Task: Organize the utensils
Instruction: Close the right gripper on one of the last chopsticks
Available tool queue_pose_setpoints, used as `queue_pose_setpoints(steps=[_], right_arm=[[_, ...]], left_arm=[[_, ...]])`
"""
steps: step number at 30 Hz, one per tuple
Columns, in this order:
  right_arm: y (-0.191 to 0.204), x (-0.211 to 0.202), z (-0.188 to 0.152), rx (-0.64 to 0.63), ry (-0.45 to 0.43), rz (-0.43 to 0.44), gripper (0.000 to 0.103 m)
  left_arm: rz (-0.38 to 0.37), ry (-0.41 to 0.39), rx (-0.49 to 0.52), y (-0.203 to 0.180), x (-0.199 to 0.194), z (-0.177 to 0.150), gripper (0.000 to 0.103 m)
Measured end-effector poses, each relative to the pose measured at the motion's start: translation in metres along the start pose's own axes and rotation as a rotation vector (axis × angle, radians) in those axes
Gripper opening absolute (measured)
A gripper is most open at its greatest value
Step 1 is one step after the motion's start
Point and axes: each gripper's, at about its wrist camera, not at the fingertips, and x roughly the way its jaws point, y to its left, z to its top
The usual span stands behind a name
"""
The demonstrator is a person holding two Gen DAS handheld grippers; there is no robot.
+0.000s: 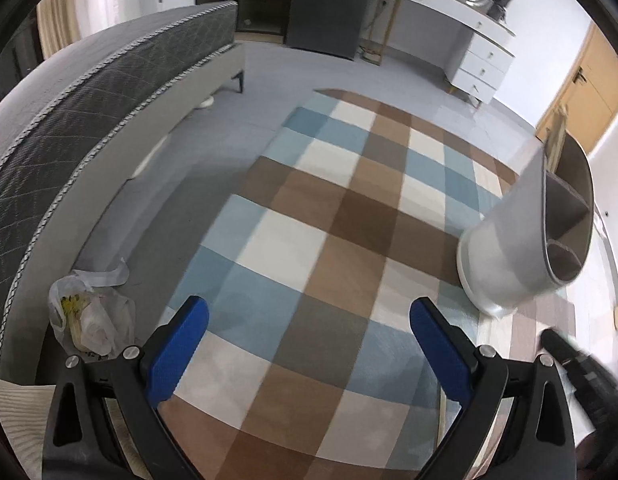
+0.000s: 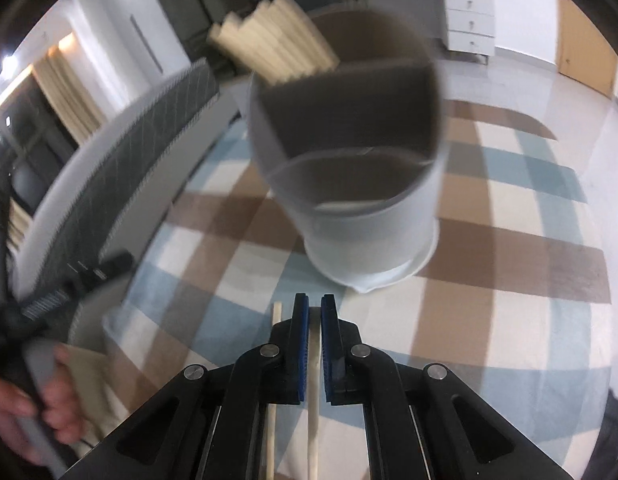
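Note:
A white round utensil holder (image 2: 361, 208) with inner dividers stands on the checked rug (image 2: 509, 248); several pale chopsticks (image 2: 273, 44) stick out of its far-left compartment. My right gripper (image 2: 315, 304) hovers just in front of the holder, shut on one pale chopstick (image 2: 313, 364) that runs back between the blue pads. A second chopstick (image 2: 274, 360) shows beside the left finger, outside the jaws. My left gripper (image 1: 309, 308) hangs open over the rug with nothing between its fingers; the holder (image 1: 513, 248) is to its right.
A grey bed (image 1: 81, 128) borders the rug on the left, with a crumpled plastic bag (image 1: 89, 320) at its foot. A white dresser (image 1: 477, 60) and a wooden door (image 1: 589, 92) stand at the back. A hand (image 2: 49, 400) grips the left tool's handle.

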Motion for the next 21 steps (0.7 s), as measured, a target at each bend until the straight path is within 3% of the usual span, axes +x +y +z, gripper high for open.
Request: queue_pose_setpoints(steps=[11,21], right_arm=[[-0.043,-0.072,-0.014,0.169,-0.126,0.067,0.005],[-0.080,-0.076,-0.021,0.354,-0.144,0.109,0.005]], left_arm=[[-0.093,0.119,0.120,-0.026,0.014,-0.023,0.098],[-0.105,0.156,0.225,-0.063,0.019,-0.030,0.098]])
